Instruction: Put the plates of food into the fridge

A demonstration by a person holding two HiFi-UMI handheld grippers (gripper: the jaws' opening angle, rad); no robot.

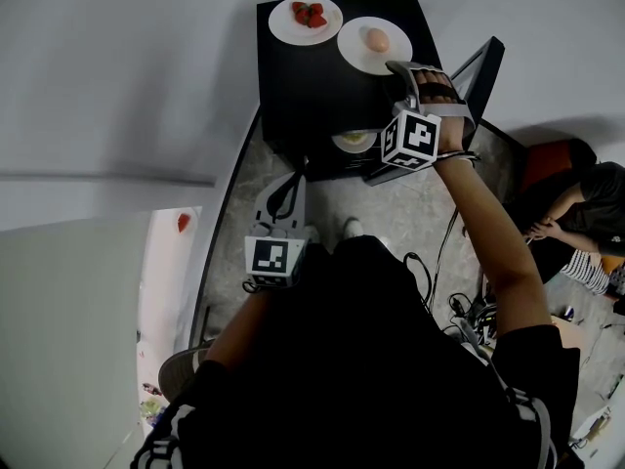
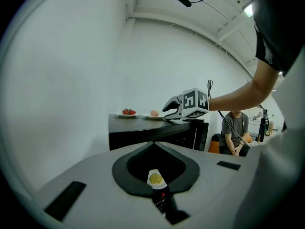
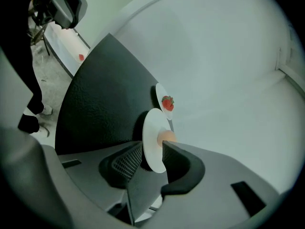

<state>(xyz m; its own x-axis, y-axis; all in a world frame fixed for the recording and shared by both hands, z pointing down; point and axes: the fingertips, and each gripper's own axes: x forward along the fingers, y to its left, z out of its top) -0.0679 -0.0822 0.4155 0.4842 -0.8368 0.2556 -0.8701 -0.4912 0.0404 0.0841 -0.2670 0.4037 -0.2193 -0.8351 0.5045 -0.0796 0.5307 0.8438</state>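
Observation:
Two white plates stand on top of the black fridge (image 1: 293,86): one with strawberries (image 1: 305,20) at the back left, one with a pale round piece of food (image 1: 369,44) to its right. My right gripper (image 1: 398,67) reaches that second plate (image 3: 151,147); its rim sits between the jaws, which stand apart, wider than the rim is thick. The strawberry plate (image 3: 164,101) lies just beyond. A third plate with yellowish food (image 1: 354,141) sits inside the fridge. My left gripper (image 1: 288,186) hangs low in front of the fridge, shut and empty, pointing at that inner plate (image 2: 156,179).
The fridge door (image 1: 483,66) stands swung open to the right. A white wall runs behind and to the left of the fridge. A person (image 1: 576,223) sits on the floor at the right, and cables (image 1: 459,301) trail across the floor by my feet.

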